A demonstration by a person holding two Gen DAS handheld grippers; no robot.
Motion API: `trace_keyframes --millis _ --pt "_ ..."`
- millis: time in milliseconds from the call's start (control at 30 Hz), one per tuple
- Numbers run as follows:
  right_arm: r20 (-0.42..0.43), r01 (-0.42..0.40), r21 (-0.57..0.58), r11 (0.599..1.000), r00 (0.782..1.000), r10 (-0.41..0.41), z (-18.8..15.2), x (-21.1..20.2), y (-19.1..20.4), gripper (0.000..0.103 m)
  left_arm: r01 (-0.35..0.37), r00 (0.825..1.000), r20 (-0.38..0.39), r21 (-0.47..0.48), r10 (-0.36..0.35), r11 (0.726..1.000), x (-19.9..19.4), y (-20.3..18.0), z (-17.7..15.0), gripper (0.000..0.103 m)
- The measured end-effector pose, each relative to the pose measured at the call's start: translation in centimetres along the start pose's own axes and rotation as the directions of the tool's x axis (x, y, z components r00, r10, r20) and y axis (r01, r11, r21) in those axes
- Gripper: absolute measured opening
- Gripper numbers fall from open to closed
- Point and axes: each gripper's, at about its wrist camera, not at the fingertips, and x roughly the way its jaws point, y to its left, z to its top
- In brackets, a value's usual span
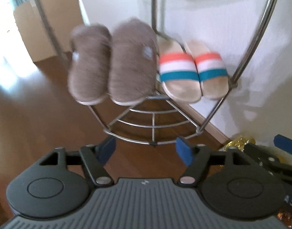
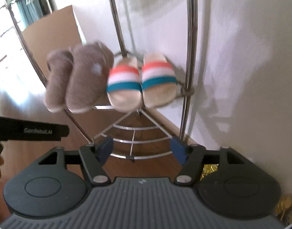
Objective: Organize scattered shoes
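A pair of fuzzy brown slippers (image 1: 111, 63) (image 2: 79, 80) rests side by side on a shelf of a chrome corner rack (image 1: 151, 127) (image 2: 134, 141). Right of them on the same shelf lies a pair of tan slides with orange, white and teal straps (image 1: 191, 70) (image 2: 142, 80). My left gripper (image 1: 146, 149) hangs open in front of and above the rack's lower shelf, nothing between its blue pads. My right gripper (image 2: 143, 149) is likewise open and empty, back from the slides. The right gripper's blue pad (image 1: 286, 145) shows at the left wrist view's right edge.
A cardboard box (image 1: 48, 24) (image 2: 52, 34) stands on the brown wooden floor left of the rack. White walls meet behind the rack. Gold foil items (image 1: 237, 143) (image 2: 209, 169) lie on the floor at the right. The left gripper's black body (image 2: 31, 129) crosses the right wrist view's left edge.
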Motion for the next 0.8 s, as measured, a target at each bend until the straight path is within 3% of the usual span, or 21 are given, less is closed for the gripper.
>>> trace_keyframes --millis 233,400,567,800 --pt "0.073 0.064 0.062 0.996 0.995 -0.069 1.7 -8.6 3.7 0.079 -0.035 0.999 0.020 -0.003 0.035 0.999 -9.8 4.4 -0.9 0.078" --pt "0.088 0.097 0.078 0.992 0.991 -0.104 3.0 -14.8 5.8 0.085 -0.035 0.998 0.045 0.003 0.034 0.999 -17.1 5.8 -1.5 0.087" --pt "0.078 0.109 0.082 0.991 0.990 -0.116 4.1 -19.6 6.3 0.088 -0.024 0.998 0.057 -0.027 0.025 0.999 -21.5 6.1 -1.0 0.087" --pt "0.066 0.084 0.013 0.996 0.994 -0.085 5.5 -23.6 6.5 0.089 -0.056 0.991 0.113 -0.095 0.066 0.994 -26.5 4.7 -1.2 0.094"
